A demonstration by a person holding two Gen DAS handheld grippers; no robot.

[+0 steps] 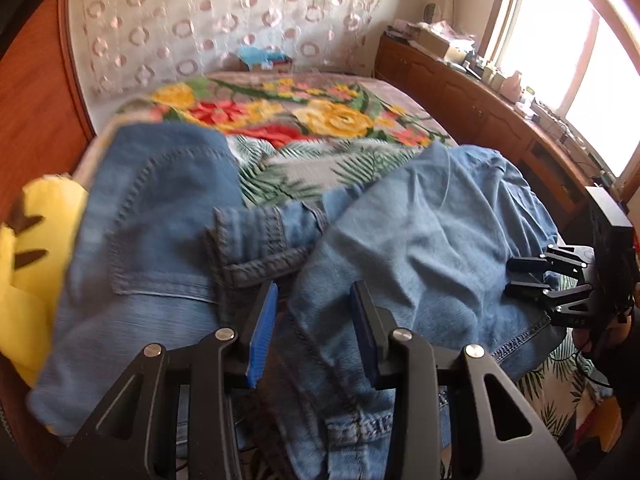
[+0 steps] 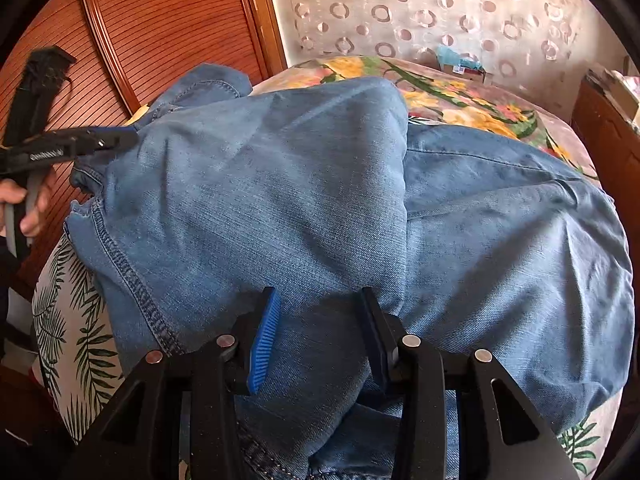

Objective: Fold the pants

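Blue denim pants (image 1: pixel 400 248) lie crumpled on the bed, waistband and a back pocket (image 1: pixel 160 216) toward me. In the right wrist view the pants (image 2: pixel 320 200) fill most of the frame. My left gripper (image 1: pixel 316 332) is open, its blue pads just above the denim near the waistband. It also shows at the left of the right wrist view (image 2: pixel 120 140), at the pants' edge. My right gripper (image 2: pixel 318 336) is open over a denim fold. It shows at the right in the left wrist view (image 1: pixel 516 278), fingers apart at the pants' edge.
The bed carries a floral blanket (image 1: pixel 320 120) and a palm-leaf sheet (image 2: pixel 72 320). A yellow plush toy (image 1: pixel 32 264) lies at the left. A wooden wardrobe (image 2: pixel 160 32) stands left, a low wooden cabinet (image 1: pixel 480 112) under the window right. A box (image 1: pixel 264 60) sits at the bed's far end.
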